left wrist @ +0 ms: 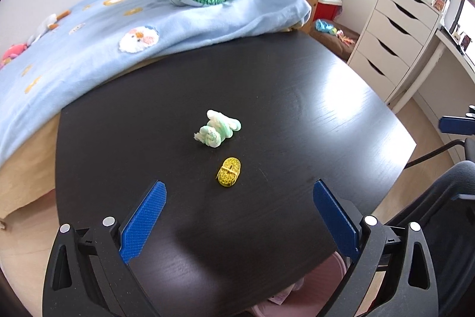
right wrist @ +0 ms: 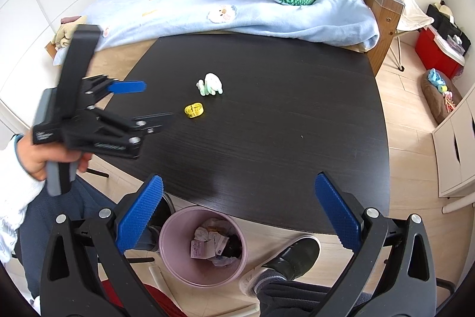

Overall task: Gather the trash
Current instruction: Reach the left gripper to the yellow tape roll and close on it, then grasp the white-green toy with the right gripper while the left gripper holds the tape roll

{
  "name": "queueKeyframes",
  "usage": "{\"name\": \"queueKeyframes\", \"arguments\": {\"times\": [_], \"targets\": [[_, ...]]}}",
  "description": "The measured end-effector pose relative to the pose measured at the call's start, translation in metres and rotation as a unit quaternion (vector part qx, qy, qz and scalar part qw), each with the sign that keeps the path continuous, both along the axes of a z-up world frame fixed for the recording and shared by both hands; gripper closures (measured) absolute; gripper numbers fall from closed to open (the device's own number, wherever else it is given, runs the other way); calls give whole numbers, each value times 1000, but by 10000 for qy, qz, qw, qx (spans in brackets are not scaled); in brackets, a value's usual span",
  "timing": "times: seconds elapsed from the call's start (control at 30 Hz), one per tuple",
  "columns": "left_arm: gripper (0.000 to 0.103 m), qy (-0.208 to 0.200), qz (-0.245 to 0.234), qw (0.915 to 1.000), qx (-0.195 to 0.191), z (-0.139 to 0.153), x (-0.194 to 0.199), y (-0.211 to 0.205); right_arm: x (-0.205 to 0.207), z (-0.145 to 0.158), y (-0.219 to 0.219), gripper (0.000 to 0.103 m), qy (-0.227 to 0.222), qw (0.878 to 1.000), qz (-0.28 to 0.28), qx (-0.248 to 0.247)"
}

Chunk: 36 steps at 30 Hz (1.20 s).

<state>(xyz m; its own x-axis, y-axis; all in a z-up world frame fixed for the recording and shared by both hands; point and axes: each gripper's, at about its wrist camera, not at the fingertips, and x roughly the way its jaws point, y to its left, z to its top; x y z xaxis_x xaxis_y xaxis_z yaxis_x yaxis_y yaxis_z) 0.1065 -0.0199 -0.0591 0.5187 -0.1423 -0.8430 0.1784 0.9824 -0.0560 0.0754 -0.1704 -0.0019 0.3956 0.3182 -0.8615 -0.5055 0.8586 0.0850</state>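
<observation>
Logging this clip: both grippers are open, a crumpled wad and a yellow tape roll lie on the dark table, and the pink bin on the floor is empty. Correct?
Not quite: the pink bin is not empty. The right wrist view shows crumpled papers and wrappers inside. The rest stands: left gripper and right gripper open, crumpled wad and yellow tape roll on the dark table.

The left gripper (left wrist: 240,192) hovers over the near edge of the dark table (left wrist: 297,109), its jaws spread wide. Near the table's middle lies a crumpled white-green wad (left wrist: 218,129), a coiled yellow tape measure (left wrist: 229,171) just beside it, apart
</observation>
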Motion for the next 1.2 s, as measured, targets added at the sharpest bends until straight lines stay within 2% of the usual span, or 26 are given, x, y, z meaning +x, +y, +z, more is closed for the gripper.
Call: {"name": "queueKeyframes", "arguments": {"times": [0.37, 0.4, 0.47, 0.73, 0.8, 0.83, 0.97, 1.2], "targets": [[10, 312, -150, 9994, 22, -37, 30, 0, 3, -8, -7, 3, 90, 9999, -53, -9], [19, 351, -152, 9993, 18, -38, 31, 1, 3, -9, -8, 3, 95, 9999, -56, -8], [29, 483, -164, 9987, 16, -42, 33, 1, 4, -10, -8, 3, 103, 9999, -57, -15], [62, 690, -159, 9974, 149, -52, 35, 2, 4, -12, -8, 3, 109, 9999, -50, -17], [78, 669, -154, 9975, 164, -52, 34, 3, 4, -13, -8, 3, 112, 9999, -47, -25], [81, 681, -153, 9974, 172, -52, 35, 2, 5, -14, -7, 3, 120, 9999, -46, -27], [82, 721, -197, 9970, 198, -51, 35, 1, 5, -17, -5, 3, 124, 9999, -38, -35], [83, 603, -5, 9979, 227, -43, 30, 10, 11, -16, 7, 3, 73, 9999, 40, -69]]}}
